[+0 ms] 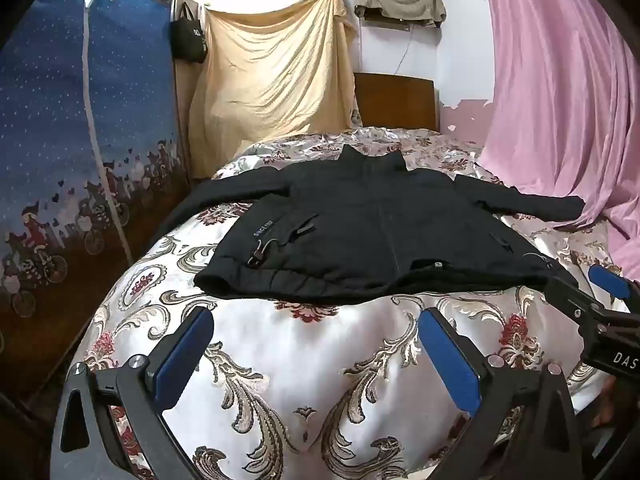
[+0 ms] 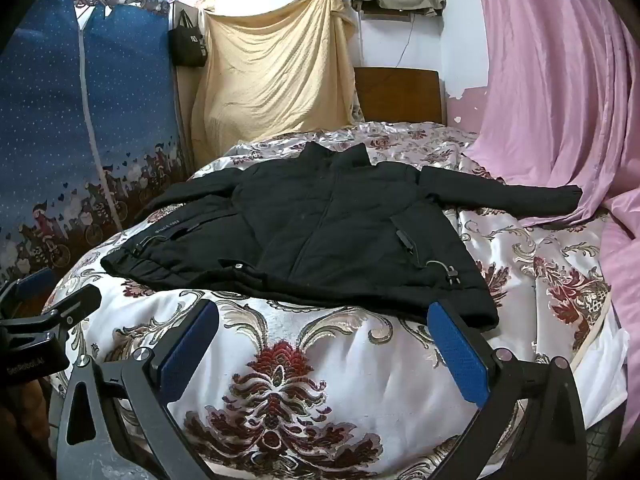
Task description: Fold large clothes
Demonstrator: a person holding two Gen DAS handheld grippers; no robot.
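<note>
Lying flat: black jacket [image 1: 384, 232] on the floral bedspread [image 1: 312, 360], front up, sleeves out toward 9 and 3 o'clock, ready for folding.
Left gripper [image 1: 316, 344]: fingers wide, empty, short of the hem at 12 o'clock.
Right gripper [image 2: 324, 340]: fingers wide, empty, near the hem corner at 1 o'clock.

Blk jacket [image 1: 376, 224], floral white/red bedspread [image 1: 280, 360] (pink curtain [image 1: 560, 100]).
</note>
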